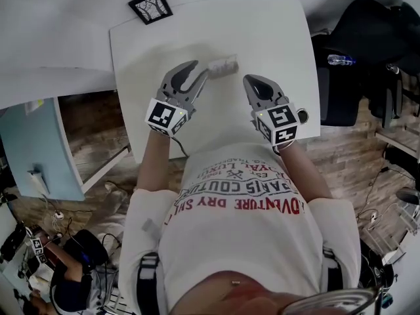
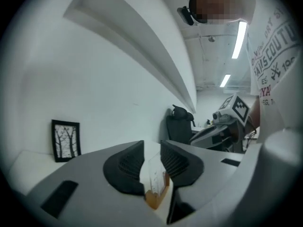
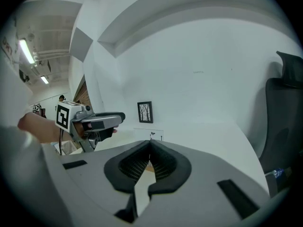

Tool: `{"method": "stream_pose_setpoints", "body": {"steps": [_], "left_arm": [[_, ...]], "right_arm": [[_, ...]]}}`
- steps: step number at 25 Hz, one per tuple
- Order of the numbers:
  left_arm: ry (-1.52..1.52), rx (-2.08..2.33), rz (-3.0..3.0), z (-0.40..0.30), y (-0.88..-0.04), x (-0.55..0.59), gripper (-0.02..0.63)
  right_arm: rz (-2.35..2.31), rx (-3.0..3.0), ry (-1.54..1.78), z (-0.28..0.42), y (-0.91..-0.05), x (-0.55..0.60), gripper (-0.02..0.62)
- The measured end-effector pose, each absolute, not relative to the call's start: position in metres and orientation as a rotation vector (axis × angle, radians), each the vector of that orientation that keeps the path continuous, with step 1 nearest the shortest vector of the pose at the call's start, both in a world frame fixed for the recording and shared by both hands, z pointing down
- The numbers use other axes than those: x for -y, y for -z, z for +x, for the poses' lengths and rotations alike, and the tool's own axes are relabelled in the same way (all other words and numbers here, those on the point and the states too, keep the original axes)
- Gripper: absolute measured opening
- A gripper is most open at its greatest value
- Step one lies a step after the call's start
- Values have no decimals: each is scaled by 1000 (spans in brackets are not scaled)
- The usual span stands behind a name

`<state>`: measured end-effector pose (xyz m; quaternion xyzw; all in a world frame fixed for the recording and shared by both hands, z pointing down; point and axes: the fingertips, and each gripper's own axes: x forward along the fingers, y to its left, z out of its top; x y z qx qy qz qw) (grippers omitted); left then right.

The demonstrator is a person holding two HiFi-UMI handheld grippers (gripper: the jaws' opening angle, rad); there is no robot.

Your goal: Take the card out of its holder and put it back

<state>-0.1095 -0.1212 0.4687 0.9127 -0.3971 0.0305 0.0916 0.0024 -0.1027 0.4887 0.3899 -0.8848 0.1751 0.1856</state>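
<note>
A small clear card holder (image 1: 223,65) with a white printed card in it stands upright on the white table (image 1: 269,31). My left gripper (image 1: 200,71) is just left of it, fingertips almost at its end. In the left gripper view the holder (image 2: 156,181), on a brown base, shows between the parted pads of the left gripper (image 2: 152,148), with a gap on its left side. My right gripper (image 1: 250,79) hovers right of the holder, apart from it. Its jaws (image 3: 149,150) meet with nothing visible between them. From there the holder (image 3: 150,135) is ahead, beside the left gripper (image 3: 97,122).
A black-framed picture of trees (image 1: 150,6) stands at the table's far left corner. A black office chair (image 1: 367,38) is off the table's right edge. The person's torso is close against the near edge. Wooden floor and cables lie to the left.
</note>
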Motion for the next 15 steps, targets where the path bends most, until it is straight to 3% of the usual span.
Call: {"method": "stream_pose_setpoints", "body": {"steps": [1, 2, 15], "left_arm": [[-66, 1267, 2675, -116, -464, 119, 79], [-38, 1346, 2637, -123, -460, 116, 52], [-246, 1864, 2332, -141, -422, 83, 29]], "right_arm": [[1098, 2500, -490, 2, -487, 103, 21], [1097, 2507, -486, 1, -485, 102, 21], [1201, 2701, -324, -5, -436, 103, 20]]}}
